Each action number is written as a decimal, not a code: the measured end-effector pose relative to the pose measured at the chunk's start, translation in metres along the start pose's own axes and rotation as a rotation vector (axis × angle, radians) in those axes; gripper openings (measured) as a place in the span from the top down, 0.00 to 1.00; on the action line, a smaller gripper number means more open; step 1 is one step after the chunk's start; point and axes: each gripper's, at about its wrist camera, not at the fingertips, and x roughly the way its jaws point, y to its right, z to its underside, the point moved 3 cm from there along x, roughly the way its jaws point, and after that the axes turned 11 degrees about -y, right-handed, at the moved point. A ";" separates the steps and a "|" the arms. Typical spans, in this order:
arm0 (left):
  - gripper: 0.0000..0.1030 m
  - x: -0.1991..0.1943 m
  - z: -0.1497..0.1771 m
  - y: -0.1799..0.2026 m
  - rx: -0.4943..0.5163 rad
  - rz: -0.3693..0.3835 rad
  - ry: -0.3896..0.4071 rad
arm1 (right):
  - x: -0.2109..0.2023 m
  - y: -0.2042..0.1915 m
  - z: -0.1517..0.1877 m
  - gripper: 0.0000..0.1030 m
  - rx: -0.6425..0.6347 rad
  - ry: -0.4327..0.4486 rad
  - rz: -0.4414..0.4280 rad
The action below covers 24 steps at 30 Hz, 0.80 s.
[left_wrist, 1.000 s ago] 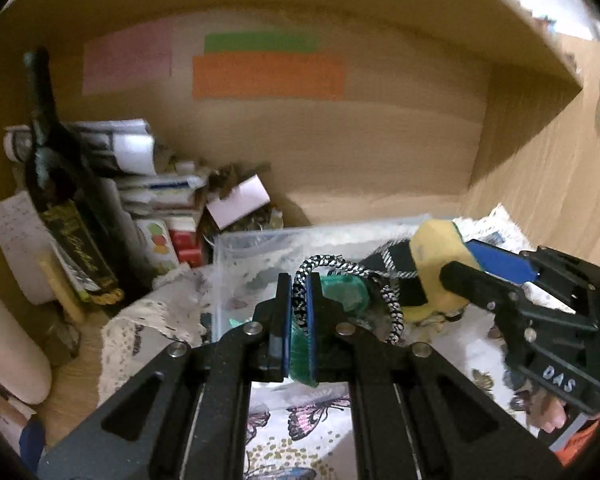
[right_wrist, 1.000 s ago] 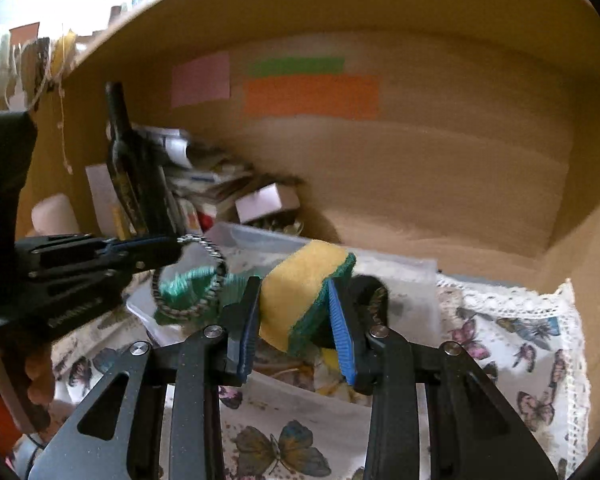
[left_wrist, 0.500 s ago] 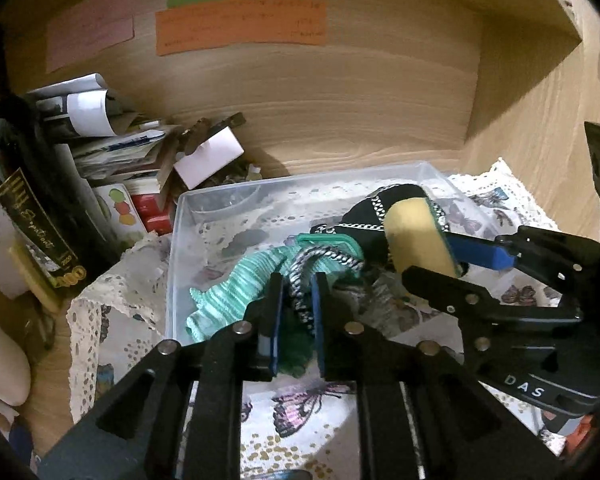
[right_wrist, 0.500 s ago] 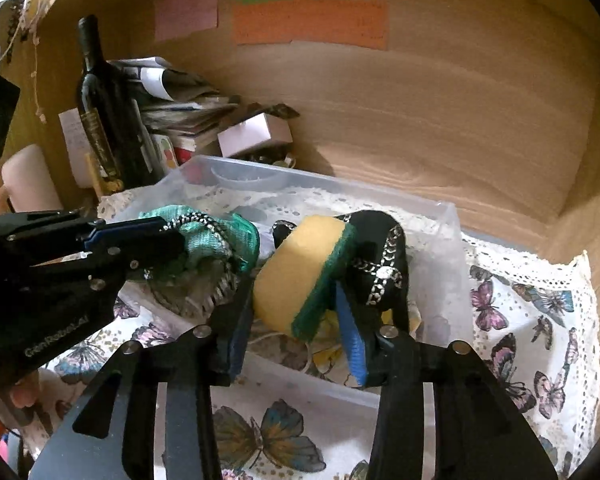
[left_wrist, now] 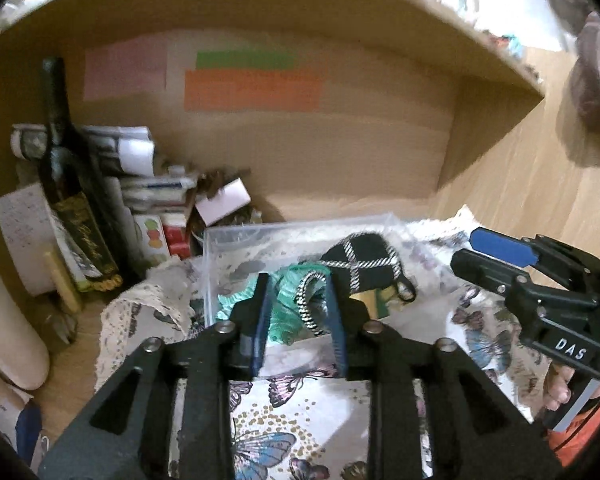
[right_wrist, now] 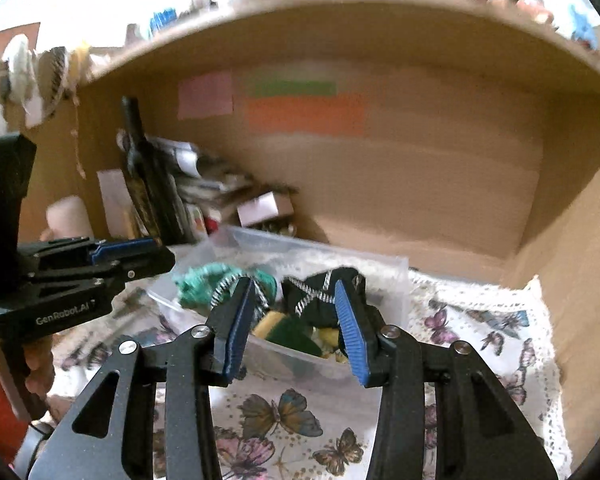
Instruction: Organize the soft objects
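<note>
Both grippers parted and empty, left gripper [left_wrist: 298, 316] just before the green cloth [left_wrist: 288, 308], right gripper [right_wrist: 294, 320] before the sponge [right_wrist: 284, 330] and black pouch [right_wrist: 324, 292], all lying in the clear plastic bin [right_wrist: 396, 280].

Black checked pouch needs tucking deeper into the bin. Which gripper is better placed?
Probably right. The right gripper has its open jaws framing the black checked pouch directly; the left gripper, also open, lines up on the green cloth beside it.

The sponge [right_wrist: 278, 326] is mostly buried under the black pouch [right_wrist: 324, 294], and writing on the orange note [left_wrist: 252, 90] is too blurry.
</note>
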 end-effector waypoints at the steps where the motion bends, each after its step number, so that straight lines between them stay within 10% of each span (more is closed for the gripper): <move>1: 0.68 -0.007 0.000 0.001 0.000 0.003 0.015 | -0.007 -0.001 0.000 0.62 0.003 0.016 -0.002; 18: 0.05 -0.103 0.032 0.027 0.050 -0.019 0.236 | -0.070 -0.018 0.022 0.17 0.046 0.172 0.018; 24: 0.01 -0.115 0.042 0.037 0.072 -0.038 0.276 | -0.078 -0.021 0.029 0.07 0.052 0.191 0.027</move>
